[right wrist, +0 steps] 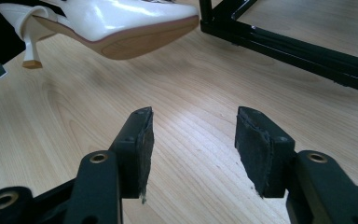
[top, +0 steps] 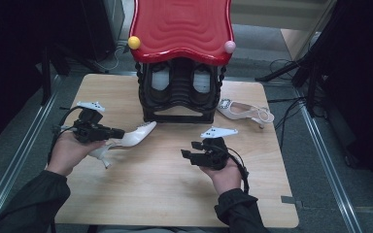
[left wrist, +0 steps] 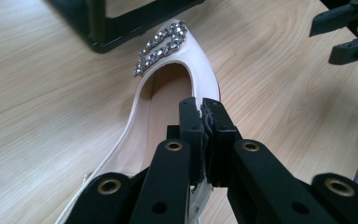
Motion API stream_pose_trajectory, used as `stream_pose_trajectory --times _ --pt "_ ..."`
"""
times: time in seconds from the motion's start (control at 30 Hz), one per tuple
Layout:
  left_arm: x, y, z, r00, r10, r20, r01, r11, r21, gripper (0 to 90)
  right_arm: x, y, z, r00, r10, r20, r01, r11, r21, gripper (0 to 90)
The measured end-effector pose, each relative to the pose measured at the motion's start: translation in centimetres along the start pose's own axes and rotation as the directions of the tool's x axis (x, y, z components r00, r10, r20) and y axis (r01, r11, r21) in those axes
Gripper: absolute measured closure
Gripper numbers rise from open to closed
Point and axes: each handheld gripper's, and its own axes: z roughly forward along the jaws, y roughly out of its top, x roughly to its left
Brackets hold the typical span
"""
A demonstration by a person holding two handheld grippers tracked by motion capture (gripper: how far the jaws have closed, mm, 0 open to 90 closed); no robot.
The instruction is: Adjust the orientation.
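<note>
Grip confirmed: your left gripper (left wrist: pixel 204 123) clamps the white shoe (left wrist: pixel 168 88) by its side wall, carrying it off the table (top: pixel 175 194) toward the rack (top: pixel 178 92); your right gripper (right wrist: pixel 193 154) waits, jaws apart and empty.

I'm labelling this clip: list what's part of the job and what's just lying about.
In the job:
- left gripper, shut on the held shoe's side edge
- second shoe on the table
- shoe rack
- right gripper, open, empty

Lying about:
- cables on the floor
</note>
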Motion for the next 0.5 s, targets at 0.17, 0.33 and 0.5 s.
stream_pose_trajectory --times 0.17,0.33,0.5 --pt "-0.9 0.8 1.8 0.9999 0.015 -0.001 -0.015 0.9999 0.007 88.2 -0.2 -0.1 -0.2 1.0000 0.006 0.007 -0.006 1.0000 0.002 48.1" --pt "-1.9 1.3 4.2 0.9994 0.031 -0.018 -0.031 0.9993 0.022 88.1 -0.5 -0.4 -0.4 0.9998 0.013 0.015 -0.013 0.9999 -0.002 48.1" --pt "-2.8 1.2 5.5 0.9990 0.045 -0.004 -0.045 0.9983 0.038 87.8 -0.6 -0.7 -0.6 0.9995 0.021 0.022 -0.021 0.9998 0.002 48.1"
